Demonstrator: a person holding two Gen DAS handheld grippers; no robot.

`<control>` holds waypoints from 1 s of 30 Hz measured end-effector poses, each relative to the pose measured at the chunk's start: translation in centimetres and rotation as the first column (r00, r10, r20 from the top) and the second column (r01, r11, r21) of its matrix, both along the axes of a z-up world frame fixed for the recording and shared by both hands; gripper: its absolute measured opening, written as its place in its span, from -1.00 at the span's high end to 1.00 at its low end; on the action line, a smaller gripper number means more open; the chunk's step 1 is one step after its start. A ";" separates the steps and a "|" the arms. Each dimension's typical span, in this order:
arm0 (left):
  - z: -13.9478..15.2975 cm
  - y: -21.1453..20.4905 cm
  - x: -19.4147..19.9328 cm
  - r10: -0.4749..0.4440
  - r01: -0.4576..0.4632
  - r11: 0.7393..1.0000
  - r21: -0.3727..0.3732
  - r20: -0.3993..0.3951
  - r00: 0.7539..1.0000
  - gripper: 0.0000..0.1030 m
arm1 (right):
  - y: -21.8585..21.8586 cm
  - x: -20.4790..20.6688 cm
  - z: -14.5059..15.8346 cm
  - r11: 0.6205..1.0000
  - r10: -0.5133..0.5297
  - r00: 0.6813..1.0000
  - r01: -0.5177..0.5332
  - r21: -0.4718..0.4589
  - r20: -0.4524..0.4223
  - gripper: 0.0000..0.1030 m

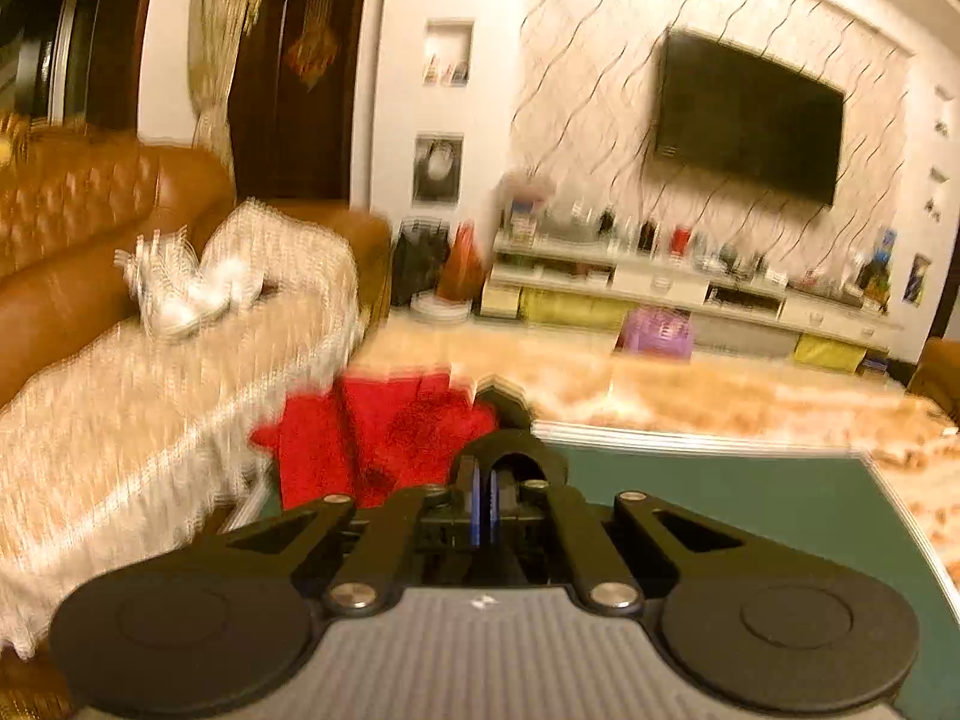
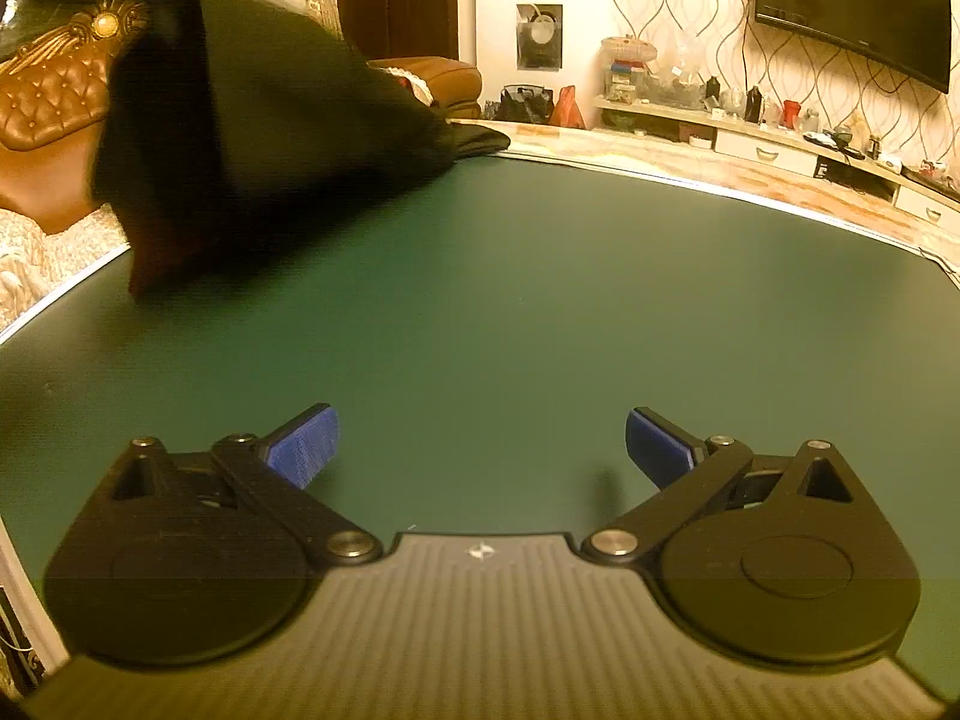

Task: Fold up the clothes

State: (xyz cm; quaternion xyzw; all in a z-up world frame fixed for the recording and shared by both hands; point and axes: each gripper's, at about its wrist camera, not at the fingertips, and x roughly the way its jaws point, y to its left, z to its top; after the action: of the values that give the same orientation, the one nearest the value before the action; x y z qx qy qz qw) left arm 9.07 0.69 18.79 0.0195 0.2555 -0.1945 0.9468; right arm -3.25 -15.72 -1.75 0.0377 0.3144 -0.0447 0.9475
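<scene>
Left gripper (image 1: pixel 485 495) fingers pinched shut on dark garment (image 2: pixel 252 138), raising it off tabletop (image 2: pixel 510 300) for folding; right gripper (image 2: pixel 479 450) spread, empty.

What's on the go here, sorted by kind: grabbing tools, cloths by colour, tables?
Tools: 2 (left tool, right tool)
Red cloth: 1
Dark cloth: 1
Green table: 1
Total: 5

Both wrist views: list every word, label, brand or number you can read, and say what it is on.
No readable text in either view.
Small emblem on the right gripper body: a mark, no letters.
Posters and shelf items: too blurred or small to read.
</scene>
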 end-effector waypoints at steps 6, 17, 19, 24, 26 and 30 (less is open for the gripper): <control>10.8 0.1 1.0 0.022 -0.019 1.000 -0.021 0.162 0.987 0.95 | 0.2 -0.5 0.2 1.000 0.002 1.000 -0.002 -0.003 0.011 -1.00; 25.6 -2.5 -0.9 0.048 -0.048 0.999 -0.008 0.324 0.945 0.95 | -0.5 -3.0 2.3 1.000 -0.001 0.999 0.000 0.028 0.037 -1.00; 26.9 -3.5 -2.3 0.015 -0.016 1.000 0.000 0.337 0.941 0.95 | -1.1 -3.4 4.4 0.998 0.036 0.998 -0.039 0.049 0.056 -1.00; 28.1 -5.8 -6.3 -0.092 0.090 0.996 0.020 0.351 0.932 0.94 | -2.7 -4.4 12.8 0.982 0.171 0.969 -0.183 0.055 0.176 -1.00; 28.3 -6.7 -8.0 -0.134 0.133 0.991 0.029 0.355 0.925 0.95 | -2.9 -5.0 16.6 0.979 0.200 0.951 -0.205 -0.001 0.234 -1.00; 27.6 -8.4 -11.0 -0.220 0.216 0.975 0.049 0.333 0.917 0.95 | -3.1 -6.3 23.2 0.970 0.243 0.908 -0.237 -0.060 0.342 -1.00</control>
State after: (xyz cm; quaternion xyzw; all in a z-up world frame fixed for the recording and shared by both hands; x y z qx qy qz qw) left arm -1.92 -7.76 46.38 0.0860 0.0877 -0.2910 0.9488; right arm -9.52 -18.84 21.47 -0.0020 0.1443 0.0767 0.9865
